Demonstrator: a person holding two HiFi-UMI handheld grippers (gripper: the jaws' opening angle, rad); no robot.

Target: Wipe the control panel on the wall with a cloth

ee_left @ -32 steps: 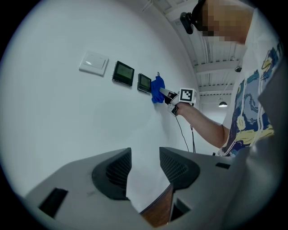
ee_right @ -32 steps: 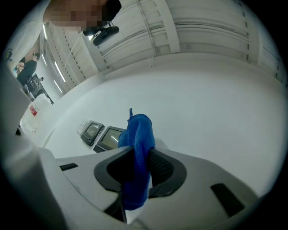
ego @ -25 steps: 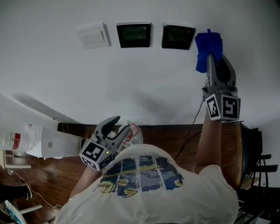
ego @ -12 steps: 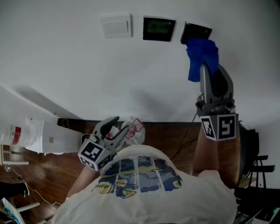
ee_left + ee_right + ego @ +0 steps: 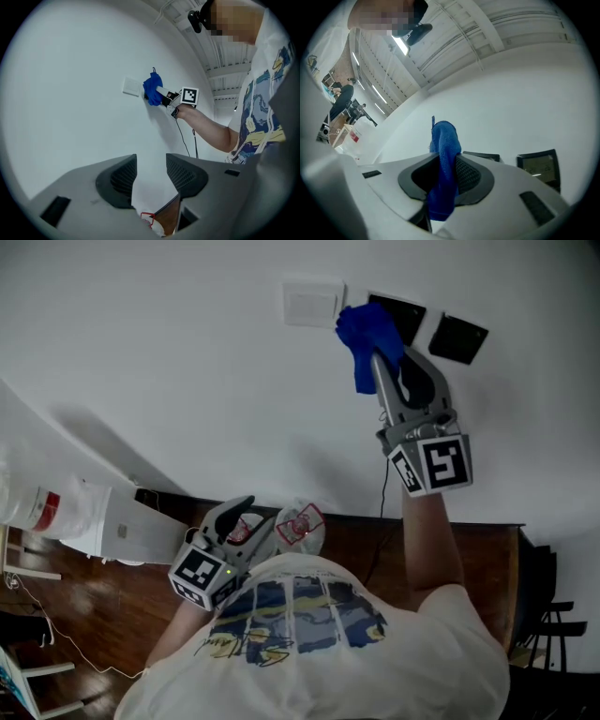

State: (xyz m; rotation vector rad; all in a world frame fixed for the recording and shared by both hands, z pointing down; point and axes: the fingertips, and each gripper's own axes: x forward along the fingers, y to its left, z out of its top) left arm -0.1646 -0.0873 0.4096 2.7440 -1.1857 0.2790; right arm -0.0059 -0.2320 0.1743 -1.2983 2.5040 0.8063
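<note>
The right gripper (image 5: 446,174) has its fingers closed on a blue cloth (image 5: 366,334). The fabric is pinched flat between the two ribbed pads, one end hanging below them and the bunched end rising past the fingertips. That bunched end is pressed against the white wall (image 5: 187,362), raised well above the person's shoulder. Just beyond the fingertips the cloth lies over the left edge of a dark control panel (image 5: 405,315), and it sits just beside a white switch plate (image 5: 313,304) on the far side of the cloth from that panel. A second dark panel (image 5: 457,337) is mounted to the right of the fingers, apart from the cloth and uncovered. In the right gripper view its faintly lit screen shows clear of the right finger. The left gripper (image 5: 151,161) is held low by the person's torso, well apart from the panels. Its fingers stand a narrow gap apart with nothing between the pads, only wall showing through the gap. Below and past those fingertips sits a white bag (image 5: 302,524) with red print, near the foot of the wall on the wooden floor (image 5: 94,615). Whether the bag touches the fingers cannot be told. Far out to the left of the left fingers stands a white container (image 5: 52,512) with a red label.
</note>
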